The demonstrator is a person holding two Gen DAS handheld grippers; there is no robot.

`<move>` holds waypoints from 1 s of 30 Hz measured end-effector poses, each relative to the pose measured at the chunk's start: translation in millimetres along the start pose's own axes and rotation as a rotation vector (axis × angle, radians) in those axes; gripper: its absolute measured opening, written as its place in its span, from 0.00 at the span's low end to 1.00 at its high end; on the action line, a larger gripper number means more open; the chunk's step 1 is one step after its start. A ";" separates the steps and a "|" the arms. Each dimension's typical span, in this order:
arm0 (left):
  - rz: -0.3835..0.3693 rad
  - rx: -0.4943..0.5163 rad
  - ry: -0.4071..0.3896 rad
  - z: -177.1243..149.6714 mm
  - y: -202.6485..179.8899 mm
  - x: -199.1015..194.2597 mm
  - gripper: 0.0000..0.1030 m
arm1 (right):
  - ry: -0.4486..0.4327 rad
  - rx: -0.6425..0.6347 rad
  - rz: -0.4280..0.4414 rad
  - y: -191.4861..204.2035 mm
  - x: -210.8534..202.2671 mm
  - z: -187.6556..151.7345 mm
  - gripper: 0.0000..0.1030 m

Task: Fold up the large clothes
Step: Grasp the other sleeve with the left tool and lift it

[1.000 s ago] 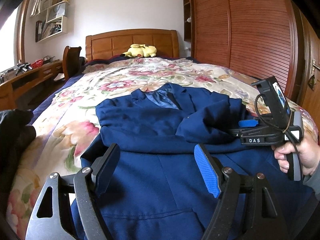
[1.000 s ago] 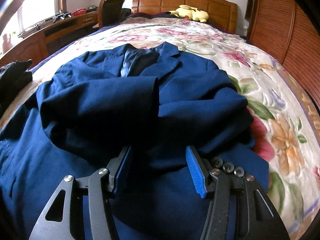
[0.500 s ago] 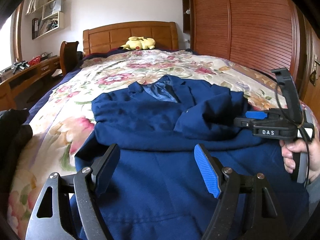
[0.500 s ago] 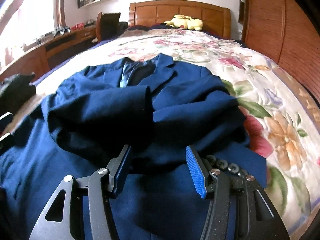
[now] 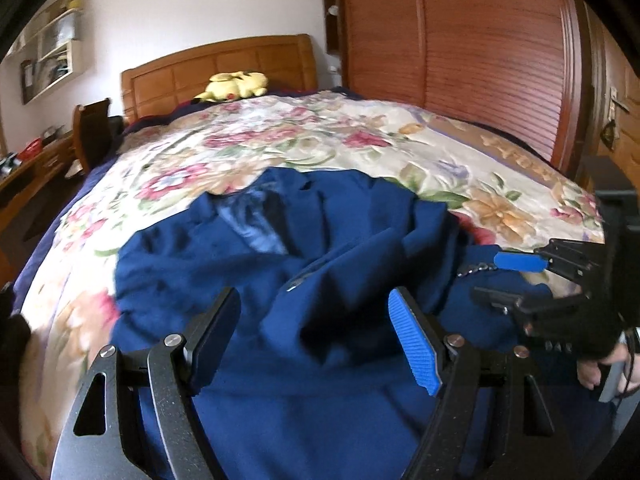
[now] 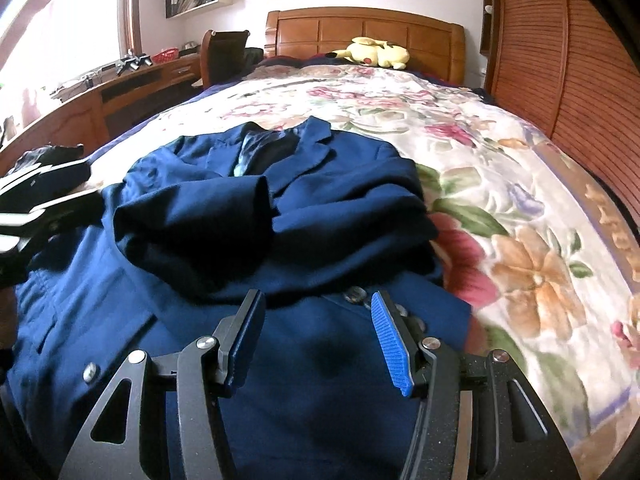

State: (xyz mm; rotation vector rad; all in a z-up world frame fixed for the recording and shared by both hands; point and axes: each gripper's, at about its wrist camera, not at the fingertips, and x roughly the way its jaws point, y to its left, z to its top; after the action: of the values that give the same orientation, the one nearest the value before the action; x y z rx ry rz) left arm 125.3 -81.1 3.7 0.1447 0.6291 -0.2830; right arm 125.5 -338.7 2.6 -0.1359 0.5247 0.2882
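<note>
Navy-blue jacket (image 6: 320,208) spread collar-up across the floral bedspread (image 6: 500,168), both sleeves folded over the chest, hem nearest the cameras. Left gripper (image 5: 316,344) poised above the jacket's lower front, jaws spread wide, nothing between the pads, no contact with the cloth visible. Right gripper (image 6: 318,336) likewise above the hem, just short of the jacket's row of cuff buttons (image 6: 356,294), jaws parted and empty. Seen from the left wrist view, right gripper level beside the jacket's edge, held in a hand (image 5: 596,368). Beyond the jacket's collar, yellow plush toy (image 6: 372,53) against the wooden headboard (image 6: 360,28); slatted wooden wardrobe (image 5: 460,40) flanking the bed beyond the jacket.
</note>
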 end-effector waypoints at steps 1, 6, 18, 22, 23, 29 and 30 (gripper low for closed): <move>-0.004 0.011 0.010 4.3 -5.7 6.1 0.75 | 0.000 0.001 -0.001 -1.7 -2.2 -0.6 0.55; -0.022 0.042 0.069 23.9 -25.9 41.3 0.75 | 0.001 0.021 0.001 -13.9 -8.9 -3.9 0.55; -0.012 0.096 0.182 28.2 -38.8 86.7 0.21 | 0.038 0.037 0.030 -20.5 1.0 -6.6 0.55; 0.017 0.082 0.156 25.3 -28.6 74.4 0.09 | 0.044 0.025 0.035 -18.6 5.0 -5.4 0.55; 0.020 0.074 0.138 25.2 -23.7 67.1 0.08 | 0.044 0.026 0.037 -19.1 5.7 -5.2 0.55; 0.050 -0.016 0.006 18.2 17.9 4.9 0.08 | 0.036 0.029 0.034 -19.7 5.7 -5.6 0.55; 0.054 -0.034 -0.016 13.9 25.7 -6.9 0.08 | 0.033 0.029 0.032 -19.4 5.4 -5.7 0.55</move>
State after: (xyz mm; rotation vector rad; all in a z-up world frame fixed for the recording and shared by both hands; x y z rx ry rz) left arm 135.5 -58.2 20.2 0.1262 0.6131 -0.2208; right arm 133.2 -357.0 -4.0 -0.1048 0.5643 0.3095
